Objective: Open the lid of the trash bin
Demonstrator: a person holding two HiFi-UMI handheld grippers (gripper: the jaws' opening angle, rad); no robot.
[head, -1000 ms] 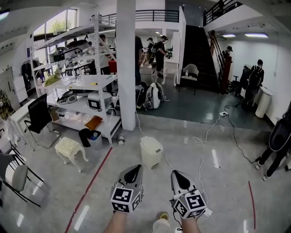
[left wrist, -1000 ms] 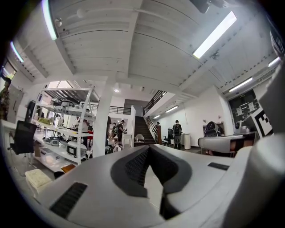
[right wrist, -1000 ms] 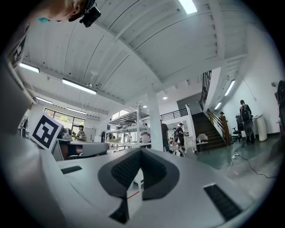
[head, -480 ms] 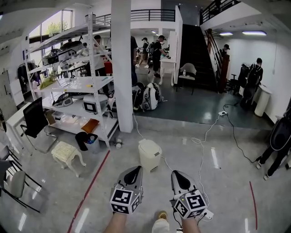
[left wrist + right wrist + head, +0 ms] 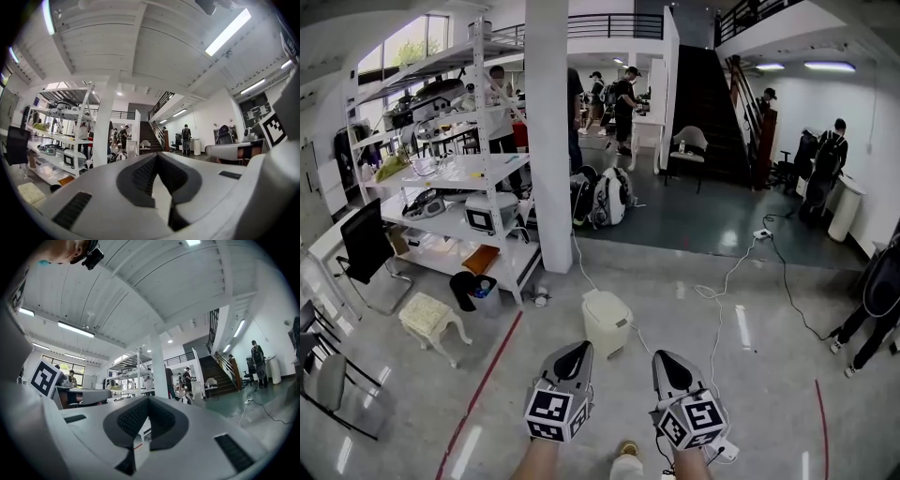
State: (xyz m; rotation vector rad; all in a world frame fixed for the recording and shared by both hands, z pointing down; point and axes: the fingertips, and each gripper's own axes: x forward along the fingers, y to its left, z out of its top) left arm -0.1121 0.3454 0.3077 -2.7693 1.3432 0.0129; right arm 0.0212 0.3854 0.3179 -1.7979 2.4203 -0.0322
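**Head view.** The lower edge cuts off both forearms, so only the grippers and wrists show. The trash bin (image 5: 607,322), white, stands on the grey floor with its lid down, and its contents are hidden. The left gripper (image 5: 575,350) and right gripper (image 5: 668,360) hover side by side on the near side of the trash bin, apart from it, the left one nearly in line with it. A white pillar (image 5: 548,141) rises beyond the trash bin. Left of the trash bin, a dark bucket (image 5: 471,288) stands at the foot of a shelf rack (image 5: 459,178); something blue lies in the bucket, too small to identify.

Compared with half a second ago, the trash bin sits slightly lower in frame and the shelf rack has drifted left. The grippers hold the same place in frame, and the lid is unchanged.

**Left gripper view.** The left gripper (image 5: 157,157) has its jaws together at the tips, nothing clamped. Only floor shows through the gap behind the tips. The trash bin cannot be made out.

**Right gripper view.** The right gripper (image 5: 148,400) likewise has its tips meeting and holds nothing. A pale shape and a red streak show through the gap, too small to identify.
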